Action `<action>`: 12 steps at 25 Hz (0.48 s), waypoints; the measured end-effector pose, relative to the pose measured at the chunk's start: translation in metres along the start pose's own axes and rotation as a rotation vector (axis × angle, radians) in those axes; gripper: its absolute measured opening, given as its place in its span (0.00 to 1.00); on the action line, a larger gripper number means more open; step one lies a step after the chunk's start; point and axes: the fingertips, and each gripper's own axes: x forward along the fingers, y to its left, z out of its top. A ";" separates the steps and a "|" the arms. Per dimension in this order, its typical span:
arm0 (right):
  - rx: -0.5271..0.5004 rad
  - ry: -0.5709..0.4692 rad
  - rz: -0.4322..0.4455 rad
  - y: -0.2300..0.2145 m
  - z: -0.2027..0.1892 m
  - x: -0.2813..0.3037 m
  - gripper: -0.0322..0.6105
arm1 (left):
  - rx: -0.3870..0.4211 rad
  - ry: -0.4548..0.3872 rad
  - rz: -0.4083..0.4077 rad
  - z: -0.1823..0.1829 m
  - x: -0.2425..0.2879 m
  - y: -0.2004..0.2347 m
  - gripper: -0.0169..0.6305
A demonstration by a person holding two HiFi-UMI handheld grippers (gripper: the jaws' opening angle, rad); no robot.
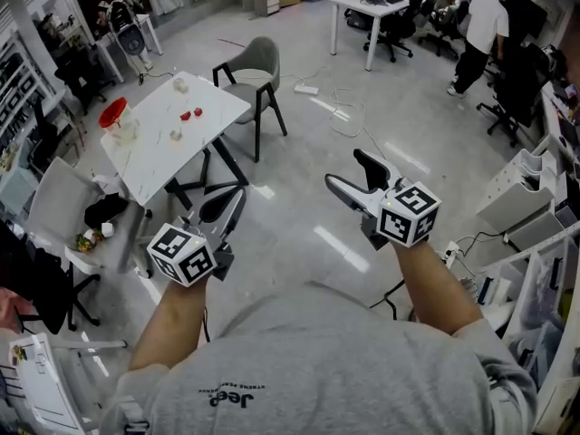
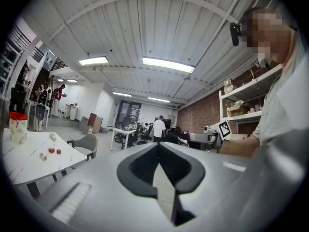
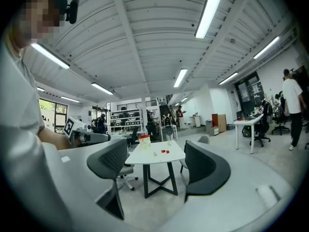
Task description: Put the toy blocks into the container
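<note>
The toy blocks lie on a white table (image 1: 149,166) well ahead of me: two small red ones (image 1: 191,113) and pale ones (image 1: 177,134). A clear container with a red lid (image 1: 114,116) stands at the table's far left end. My left gripper (image 1: 232,202) is shut and empty, held in the air short of the table. My right gripper (image 1: 345,169) is open and empty, off to the right over the floor. In the right gripper view the table (image 3: 157,154), the container (image 3: 144,141) and the red blocks (image 3: 164,152) show far off between the open jaws (image 3: 157,166). In the left gripper view the table (image 2: 24,163) lies left of the shut gripper (image 2: 159,151).
A grey chair (image 1: 254,71) stands at the table's far side. A white chair (image 1: 54,211) with clutter sits on its near left. Cables (image 1: 349,116) trail across the floor ahead. Shelves line the right wall (image 1: 535,198), and people work at desks (image 1: 381,12) further back.
</note>
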 end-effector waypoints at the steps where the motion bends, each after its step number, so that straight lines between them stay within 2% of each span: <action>1: -0.001 0.002 0.000 -0.002 0.000 0.001 0.61 | 0.002 0.001 -0.004 0.000 0.003 0.000 0.12; 6: 0.002 0.019 -0.003 -0.013 -0.006 0.023 0.61 | -0.001 0.001 -0.017 -0.002 0.014 0.021 0.12; 12: 0.004 0.042 -0.033 -0.031 -0.014 0.089 0.61 | -0.031 -0.008 -0.045 -0.007 0.032 0.096 0.12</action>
